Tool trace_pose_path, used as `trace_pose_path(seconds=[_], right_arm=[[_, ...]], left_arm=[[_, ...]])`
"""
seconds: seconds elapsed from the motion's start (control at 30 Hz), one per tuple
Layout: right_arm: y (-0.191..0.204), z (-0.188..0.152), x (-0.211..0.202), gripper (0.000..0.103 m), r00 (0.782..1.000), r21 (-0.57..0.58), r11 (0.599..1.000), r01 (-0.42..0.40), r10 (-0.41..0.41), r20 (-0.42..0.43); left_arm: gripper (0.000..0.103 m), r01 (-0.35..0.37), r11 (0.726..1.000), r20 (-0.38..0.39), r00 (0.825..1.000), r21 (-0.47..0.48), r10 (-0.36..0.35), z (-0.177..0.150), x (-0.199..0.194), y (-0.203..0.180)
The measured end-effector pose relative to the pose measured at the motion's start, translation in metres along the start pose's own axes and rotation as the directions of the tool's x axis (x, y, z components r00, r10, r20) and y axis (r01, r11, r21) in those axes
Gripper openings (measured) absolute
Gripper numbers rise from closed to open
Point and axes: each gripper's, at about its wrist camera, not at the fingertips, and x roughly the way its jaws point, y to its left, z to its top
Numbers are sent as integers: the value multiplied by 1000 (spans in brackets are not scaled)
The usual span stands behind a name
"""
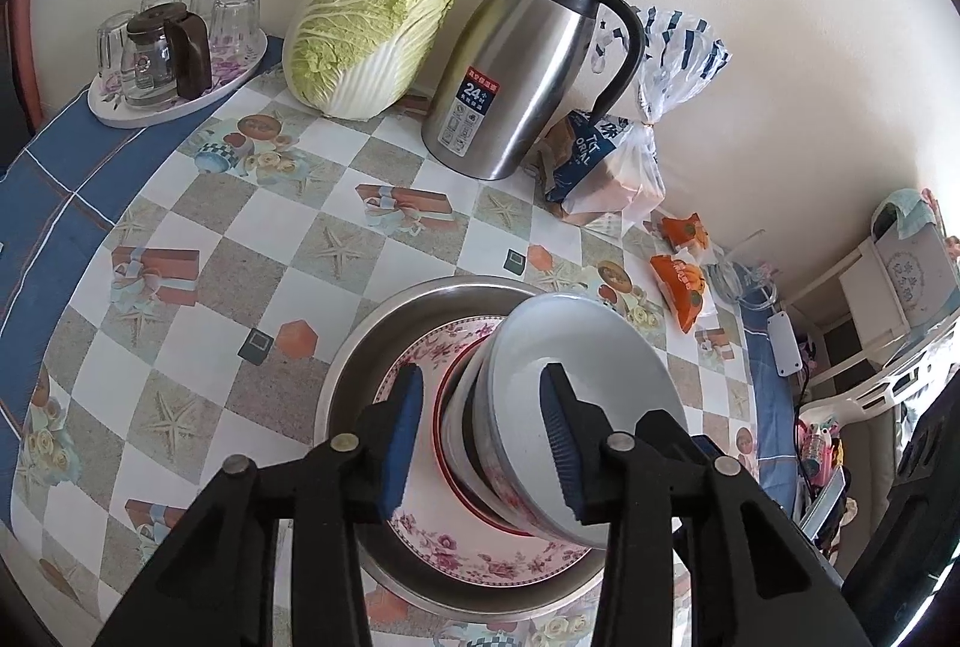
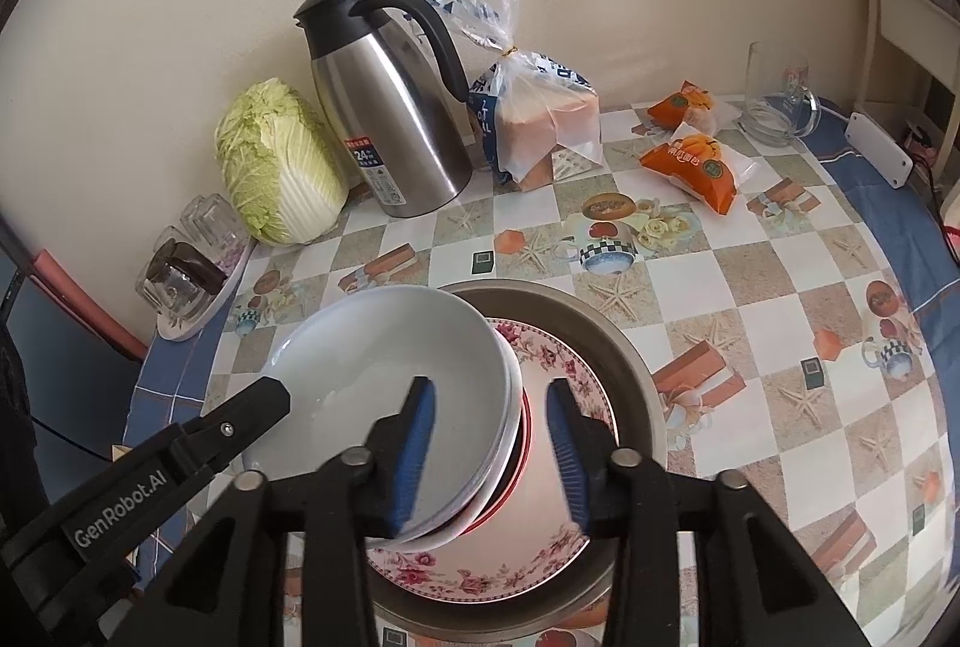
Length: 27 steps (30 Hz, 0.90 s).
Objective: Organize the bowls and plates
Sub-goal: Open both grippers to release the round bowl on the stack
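A stack of white bowls (image 1: 576, 365) stands on a floral plate (image 1: 480, 551) inside a steel basin (image 1: 360, 347). My left gripper (image 1: 480, 437) is open and straddles the left wall of the bowl stack, one pad inside the top bowl. My right gripper (image 2: 489, 443) is open and straddles the right rim of the top bowl (image 2: 390, 365), one pad inside. The floral plate (image 2: 570, 365) and the basin (image 2: 600, 323) lie under it. The left gripper's finger (image 2: 240, 419) shows at the bowl's left rim.
A cabbage (image 1: 366, 29), a steel thermos jug (image 1: 516, 65), a bagged bread loaf (image 1: 606, 161) and orange snack packs (image 1: 684, 275) stand along the wall. A tray of glasses (image 1: 174, 53) is at the far left. A glass mug (image 2: 774, 95) stands at the back right.
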Motion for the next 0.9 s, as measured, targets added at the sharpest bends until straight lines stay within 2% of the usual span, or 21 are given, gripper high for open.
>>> trace_pose_path(seconds=[0.07,0.13,0.23,0.37,0.43,0.5,0.6,0.77,0.9], right_arm=[[1,0,-2,55,1000,-6,1000,-1,1,3],[0,0,-3,61,1000,-13,1000,2,-2,4],[-2,-1,-5,71,1000,-17,1000,-1,1,3],[-4,-4,-9,79,1000,-33,999,9,-9,1],[-5,-7,-11,83,1000,-38,999,15,-15,3],[-5,-10,-13,87,1000,-47,999,13,-13,7],[-2,-13,-19,102,1000,-66,998,11,-9,24],[3,-20,-27,103,999,-92,996,4,0,47],[4,-24,-31,103,999,-101,995,8,-3,51]], left_arm=[[51,-18,1000,4,1000,-7,18,0,-2,1],[74,-46,999,10,999,-18,46,0,-4,4],[75,-66,998,14,998,-23,66,0,-6,8],[76,-80,996,5,997,-39,81,-4,-7,17],[88,-88,995,11,996,-45,89,-7,-10,21],[90,-97,994,25,995,-51,98,-10,-15,25],[92,-113,991,41,992,-67,116,-14,-20,32],[94,-137,986,70,987,-94,144,-22,-28,45],[95,-147,986,50,987,-82,151,-28,-29,50]])
